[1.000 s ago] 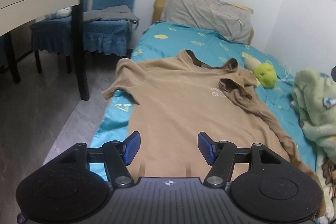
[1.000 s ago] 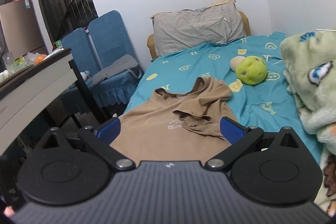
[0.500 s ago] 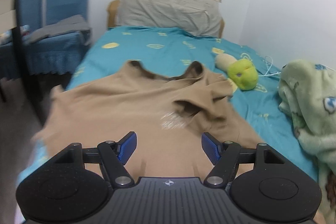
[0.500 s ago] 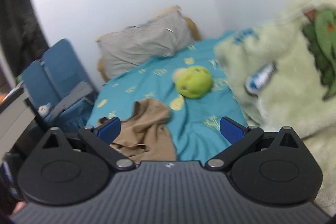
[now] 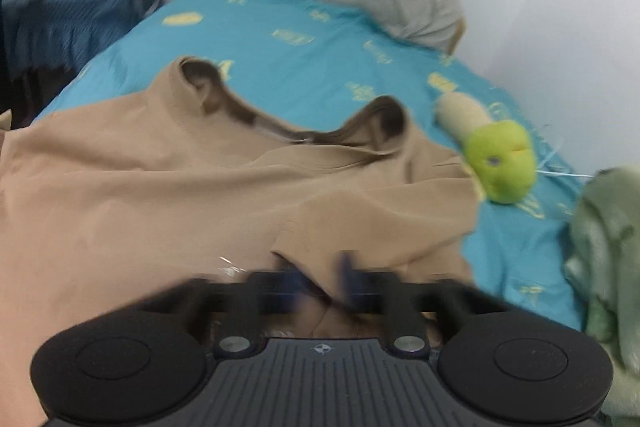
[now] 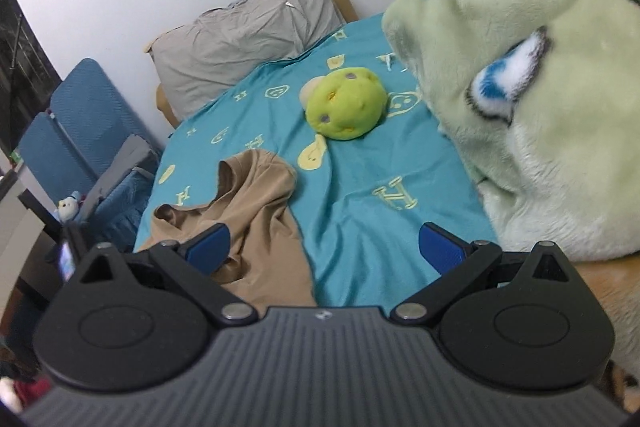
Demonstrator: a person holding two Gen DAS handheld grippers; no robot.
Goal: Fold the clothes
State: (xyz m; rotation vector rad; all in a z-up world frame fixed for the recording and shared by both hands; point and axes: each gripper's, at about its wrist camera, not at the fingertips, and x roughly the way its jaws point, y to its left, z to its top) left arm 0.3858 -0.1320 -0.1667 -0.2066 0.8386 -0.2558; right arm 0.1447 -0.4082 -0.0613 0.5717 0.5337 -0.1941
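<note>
Teal bed [image 6: 360, 179]: L tongs [image 5: 320, 277] nipping tan shirt [image 5: 160, 195], R tongs [image 6: 324, 247] wide, empty, w/ green plush [image 6: 346, 109] ahead.

Ahead of our jaws we see a grey pillow [image 6: 244, 39] at the wall, a green plush toy [image 6: 344, 105] on the teal sheet [image 6: 360, 179], a fleece blanket [image 6: 540, 107] right, blue chairs [image 6: 76, 131] left.

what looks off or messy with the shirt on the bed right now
The tan shirt does not lie flat: its right sleeve is flopped over the chest in a rumpled fold, and the collar gapes. The left gripper is closing on that fold, though blur hides a firm grip. The right gripper is open over the sheet.
</note>
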